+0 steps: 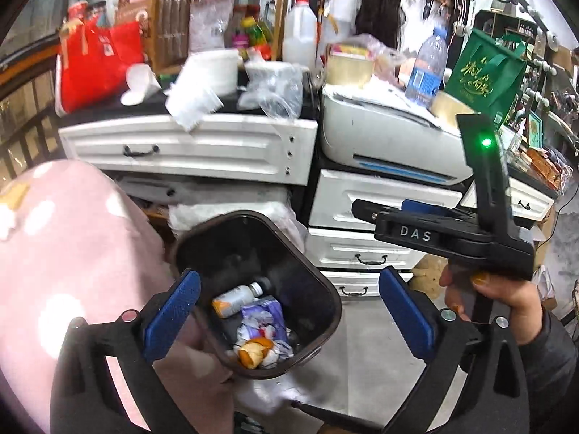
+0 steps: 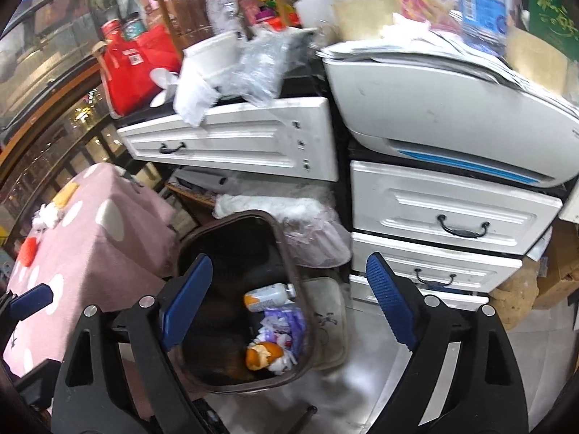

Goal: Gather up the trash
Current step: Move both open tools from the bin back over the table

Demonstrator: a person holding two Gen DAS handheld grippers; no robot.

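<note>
A dark brown trash bin (image 1: 325, 298) (image 2: 295, 282) stands on the floor. It holds a small white bottle (image 1: 237, 297) (image 2: 267, 297), crumpled purple-white wrappers (image 1: 262, 313) (image 2: 286, 322) and orange peel (image 1: 253, 352) (image 2: 262, 354). My left gripper (image 1: 289, 316) is open and empty, above the bin. My right gripper (image 2: 286, 311) is open and empty, also above the bin; its black body shows in the left wrist view (image 1: 456, 235), held by a hand to the right.
A pink spotted cloth (image 1: 72, 253) (image 2: 90, 231) covers a surface left of the bin. White drawers (image 1: 202, 148) (image 2: 452, 213) and a printer (image 1: 391, 137) (image 2: 434, 108) stand behind, with cluttered bags, cups and bottles on top. A grey tiled floor (image 1: 369, 361) lies to the right.
</note>
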